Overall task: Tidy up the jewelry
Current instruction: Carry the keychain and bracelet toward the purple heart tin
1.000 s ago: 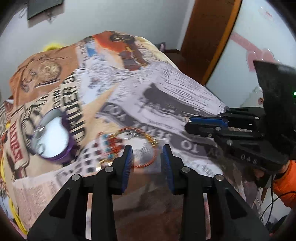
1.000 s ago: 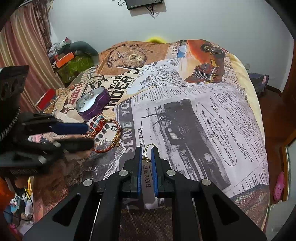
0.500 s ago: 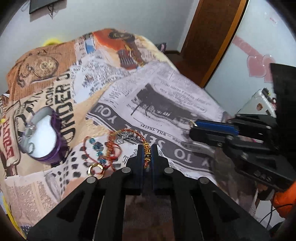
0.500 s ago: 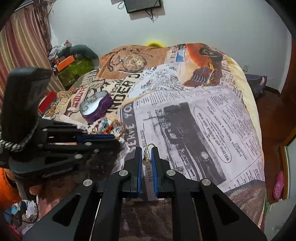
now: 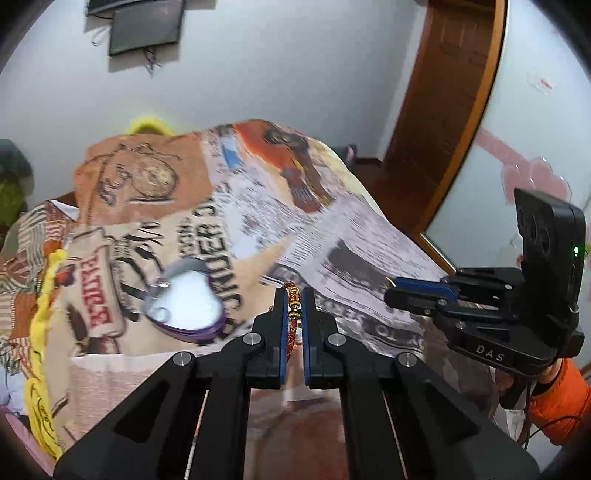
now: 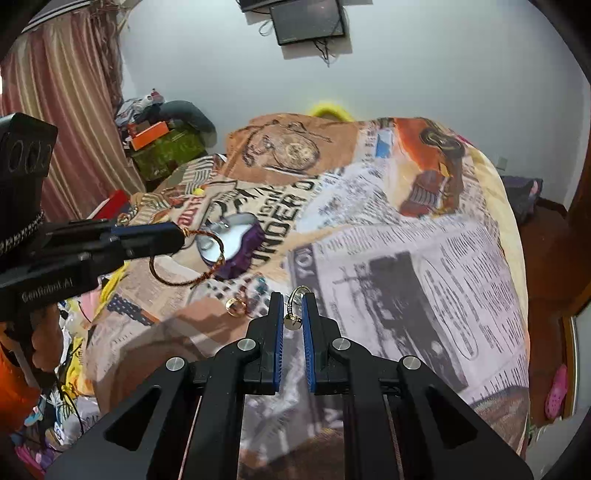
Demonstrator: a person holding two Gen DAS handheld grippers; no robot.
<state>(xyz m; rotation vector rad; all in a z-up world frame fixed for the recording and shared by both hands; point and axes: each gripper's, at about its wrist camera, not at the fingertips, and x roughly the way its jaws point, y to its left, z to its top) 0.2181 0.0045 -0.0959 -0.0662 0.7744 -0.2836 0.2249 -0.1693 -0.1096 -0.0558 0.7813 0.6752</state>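
Note:
My left gripper is shut on a red cord bracelet with gold beads and holds it above the bed. In the right wrist view the bracelet hangs as a loop from the left gripper. My right gripper is shut on a small gold ring; it shows at the right in the left wrist view. A purple heart-shaped box with a white inside lies open on the bedspread, also seen in the right wrist view. A gold ring and beaded jewelry lie on the bedspread.
The bed carries a newspaper-print bedspread. A striped curtain and piled boxes and clothes stand at the left. A wooden door frame is at the right. A dark screen hangs on the wall.
My left gripper closed on the red bracelet and lifted it off the bedspread. The right gripper stayed shut on the gold ring and rose slightly.

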